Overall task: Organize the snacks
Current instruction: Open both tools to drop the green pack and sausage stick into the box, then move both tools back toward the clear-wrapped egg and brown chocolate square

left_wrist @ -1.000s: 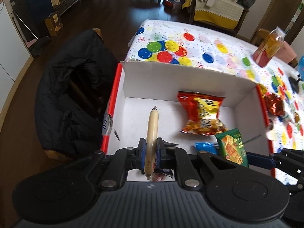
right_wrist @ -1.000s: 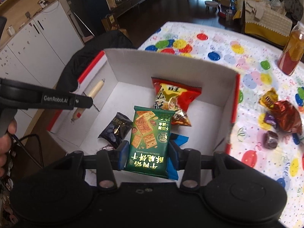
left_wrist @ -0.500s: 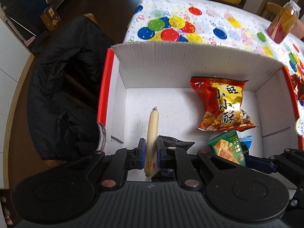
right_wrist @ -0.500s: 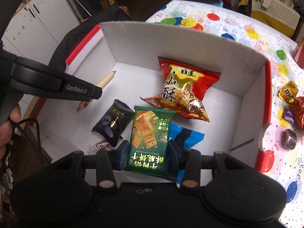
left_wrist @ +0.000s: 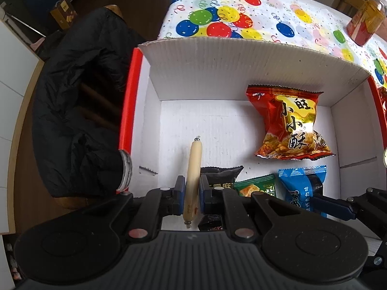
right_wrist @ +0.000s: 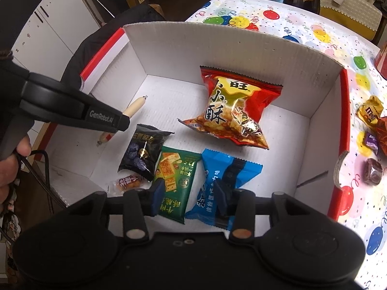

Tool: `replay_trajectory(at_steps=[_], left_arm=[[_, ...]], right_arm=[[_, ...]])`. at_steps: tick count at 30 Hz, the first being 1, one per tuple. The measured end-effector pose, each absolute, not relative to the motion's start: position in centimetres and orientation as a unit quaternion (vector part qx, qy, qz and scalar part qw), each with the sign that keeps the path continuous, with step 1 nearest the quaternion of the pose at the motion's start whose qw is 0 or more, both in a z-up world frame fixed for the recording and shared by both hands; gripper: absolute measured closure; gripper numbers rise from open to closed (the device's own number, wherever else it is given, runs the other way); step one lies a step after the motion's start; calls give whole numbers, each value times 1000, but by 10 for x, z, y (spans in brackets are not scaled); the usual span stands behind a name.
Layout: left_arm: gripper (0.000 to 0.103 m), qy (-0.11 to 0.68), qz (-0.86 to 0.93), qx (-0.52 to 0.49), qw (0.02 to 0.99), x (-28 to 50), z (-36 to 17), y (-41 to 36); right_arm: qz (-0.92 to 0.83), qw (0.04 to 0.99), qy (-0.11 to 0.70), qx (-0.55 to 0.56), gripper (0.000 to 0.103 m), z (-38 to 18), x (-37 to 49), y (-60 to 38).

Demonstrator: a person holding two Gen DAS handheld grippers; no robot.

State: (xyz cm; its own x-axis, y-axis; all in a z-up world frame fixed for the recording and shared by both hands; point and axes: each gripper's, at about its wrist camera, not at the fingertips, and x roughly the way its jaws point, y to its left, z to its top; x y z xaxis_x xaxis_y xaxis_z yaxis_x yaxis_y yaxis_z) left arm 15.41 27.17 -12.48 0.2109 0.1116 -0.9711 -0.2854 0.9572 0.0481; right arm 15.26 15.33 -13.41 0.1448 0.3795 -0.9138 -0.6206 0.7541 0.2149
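Left wrist view: your left claw (left_wrist: 192,194) is clamped on the sausage stick (left_wrist: 193,169), held above the floor of the white box (left_wrist: 217,65); your right claw (right_wrist: 189,192) stands apart over the green cracker packet (right_wrist: 175,181), which lies flat beside the blue packet (right_wrist: 225,183); the red crisp bag (right_wrist: 232,106) lies farther back.

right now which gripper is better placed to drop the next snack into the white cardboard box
Left. The left gripper is shut on the tan sausage stick over bare floor of the white cardboard box. The right gripper is open, its green cracker packet lying flat.
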Motion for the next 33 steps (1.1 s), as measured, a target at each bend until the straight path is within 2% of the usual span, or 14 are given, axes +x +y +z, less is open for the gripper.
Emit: replay_trajectory(at_steps=[14,16,18,26,29,31,33], left_arm=[[86,589,114,-98,794,126,-99,262],[83,581,111,-101,800,120,-92,260],[74,572,109,-105,806,116,-86,256],[74,543,92,-103,828,101,-61,234],[73,532,81,-99,837,98,-52,221],[66,523,76,-97,843,97,-46,212],[44,510,70,-98,852,95,-40,202]], right_arm=[[338,769,536,-80,52,-104,144,129],[339,773,531,-75,49,-98,141,124],[340,778,524,-69,48,-91,139,118],[341,796,497,-46,35,-65,130,90],[341,804,486,-35,27,-55,127,75],[340,810,477,-26,17,-49,126,65],[342,815,467,-16,12,-44,125,55]])
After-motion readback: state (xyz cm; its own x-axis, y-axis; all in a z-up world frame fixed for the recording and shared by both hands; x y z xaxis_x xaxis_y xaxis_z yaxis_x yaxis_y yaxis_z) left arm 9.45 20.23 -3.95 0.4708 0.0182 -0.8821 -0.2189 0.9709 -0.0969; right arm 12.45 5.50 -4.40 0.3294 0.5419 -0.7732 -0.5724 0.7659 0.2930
